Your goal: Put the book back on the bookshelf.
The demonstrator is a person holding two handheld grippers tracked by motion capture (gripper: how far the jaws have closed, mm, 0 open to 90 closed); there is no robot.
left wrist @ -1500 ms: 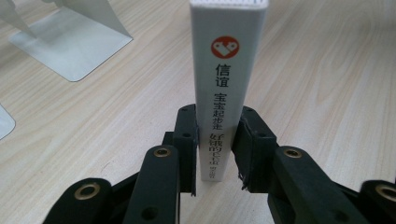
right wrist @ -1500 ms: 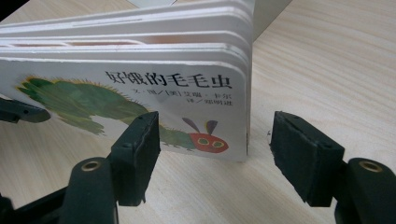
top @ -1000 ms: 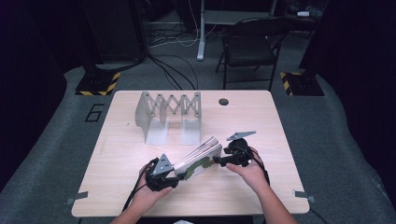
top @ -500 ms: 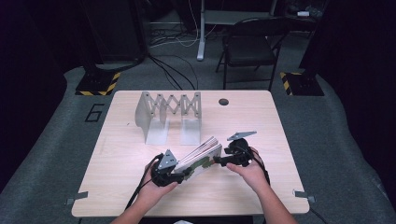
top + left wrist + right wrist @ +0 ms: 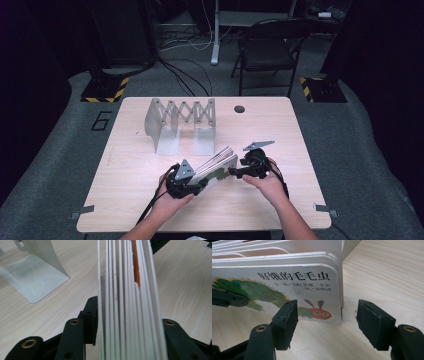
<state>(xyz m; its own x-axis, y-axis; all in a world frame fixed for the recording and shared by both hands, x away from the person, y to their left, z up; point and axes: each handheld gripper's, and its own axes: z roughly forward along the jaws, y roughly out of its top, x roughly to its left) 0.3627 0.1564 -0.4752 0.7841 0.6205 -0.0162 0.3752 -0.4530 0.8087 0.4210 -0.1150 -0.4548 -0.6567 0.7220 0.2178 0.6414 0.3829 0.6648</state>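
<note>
A thick white board book (image 5: 220, 162) with a green caterpillar on its cover lies tilted on the near middle of the wooden table (image 5: 125, 200). My left gripper (image 5: 187, 181) is at its near-left end. In the left gripper view both jaws press on the stacked pages (image 5: 125, 290). They have just been closing on the book, which is between them. My right gripper (image 5: 239, 171) is at the book's right end. In the right gripper view its jaws stand apart around the book's lower corner (image 5: 322, 312), the right pad (image 5: 374, 322) off the edge.
A silver accordion book rack (image 5: 180, 120) stands behind the book at the table's far middle, and its metal foot (image 5: 35, 282) lies just left of the book. A small dark round spot (image 5: 239, 108) is near the far edge. A folding chair (image 5: 267, 50) stands beyond the table.
My left gripper has edged a little up and to the right along the book. The right gripper and the book's right end have stayed put.
</note>
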